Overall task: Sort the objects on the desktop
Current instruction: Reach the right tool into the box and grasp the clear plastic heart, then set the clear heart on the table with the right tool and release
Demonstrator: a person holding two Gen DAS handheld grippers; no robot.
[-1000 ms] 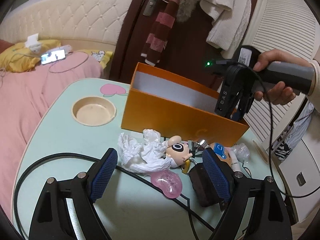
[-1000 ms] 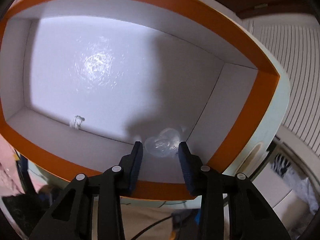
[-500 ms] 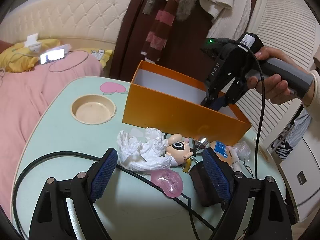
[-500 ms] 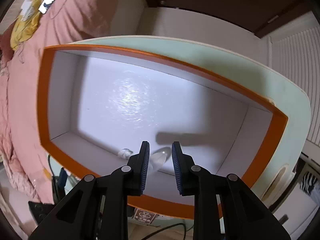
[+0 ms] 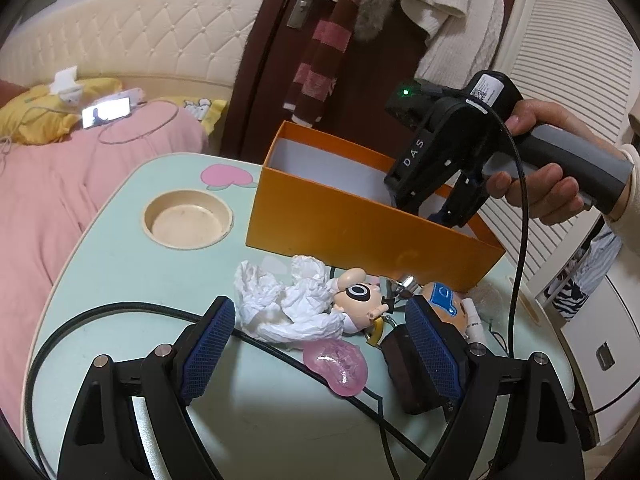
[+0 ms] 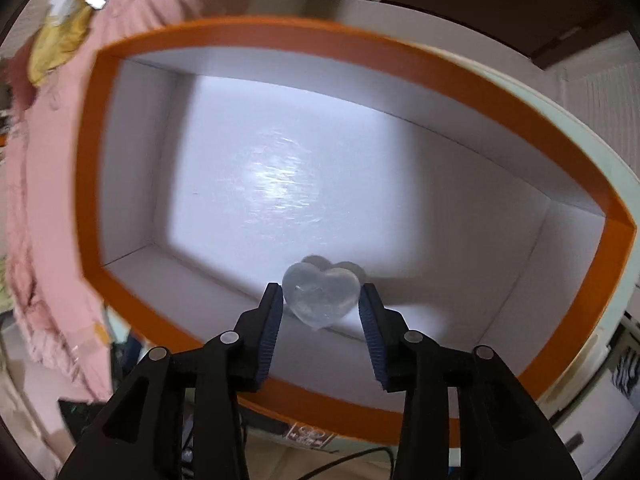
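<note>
An orange box [image 5: 352,232] with a white inside stands at the back of the pale green table [image 5: 120,264]. My right gripper [image 6: 320,292] reaches into the orange box [image 6: 288,32], open, and a clear heart [image 6: 320,296] lies between its fingertips near the front wall. From the left wrist view, a hand holds the right gripper [image 5: 440,216] with its tips below the box rim. My left gripper [image 5: 316,312] hovers open over the table's front. Before it lie a crumpled tissue [image 5: 280,308], a big-eyed doll [image 5: 358,296], a pink heart [image 5: 336,366] and a dark brown block [image 5: 408,368].
A round recess [image 5: 188,220] sits in the table left of the box. A black cable [image 5: 120,308] crosses the tabletop under the tissue. A blue-capped figure [image 5: 442,294] and a clear wrapper [image 5: 488,300] lie at the box's right corner. A pink bed [image 5: 60,200] borders the left.
The right gripper has come lower into the box and its fingers have spread; the clear heart now faces flat between them. The left gripper has stayed put.
</note>
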